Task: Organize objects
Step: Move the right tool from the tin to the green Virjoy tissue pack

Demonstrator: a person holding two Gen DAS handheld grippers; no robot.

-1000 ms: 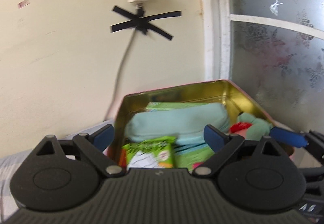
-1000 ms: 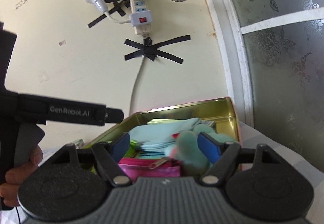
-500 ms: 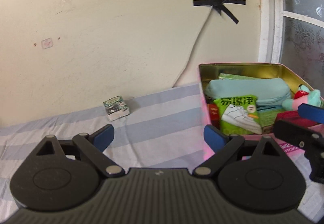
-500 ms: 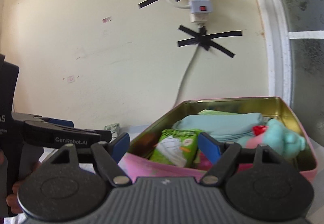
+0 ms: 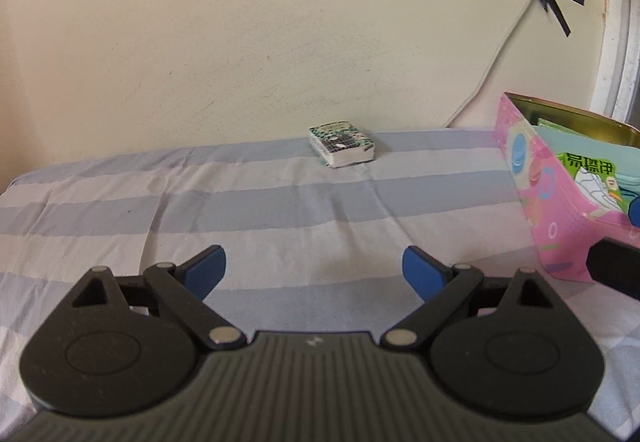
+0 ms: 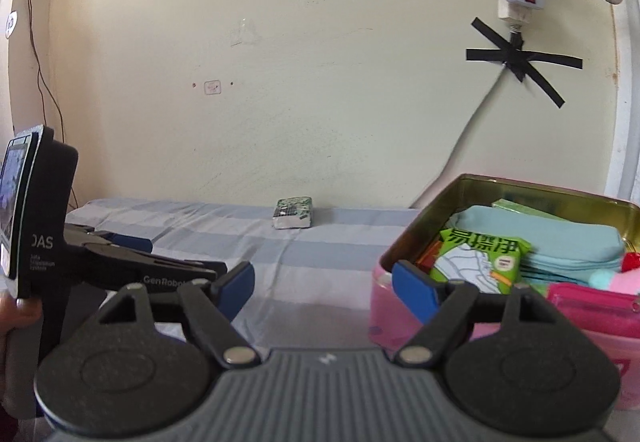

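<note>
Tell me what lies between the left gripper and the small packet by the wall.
Nothing visible does. Only bare striped bedsheet lies between the open left gripper and the small packet near the wall. The pink tin sits off to the right, clear of that line.

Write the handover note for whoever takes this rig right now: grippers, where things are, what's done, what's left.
Left gripper: open, empty, over the striped sheet.
Right gripper: open, empty, beside the pink tin.
Done: the tin holds a green packet, a light blue pouch, a plush toy and a pink zip pouch.
Left: one small green-and-white pack lies alone on the sheet near the wall. It likely goes into the tin next; the left gripper points towards it.
</note>
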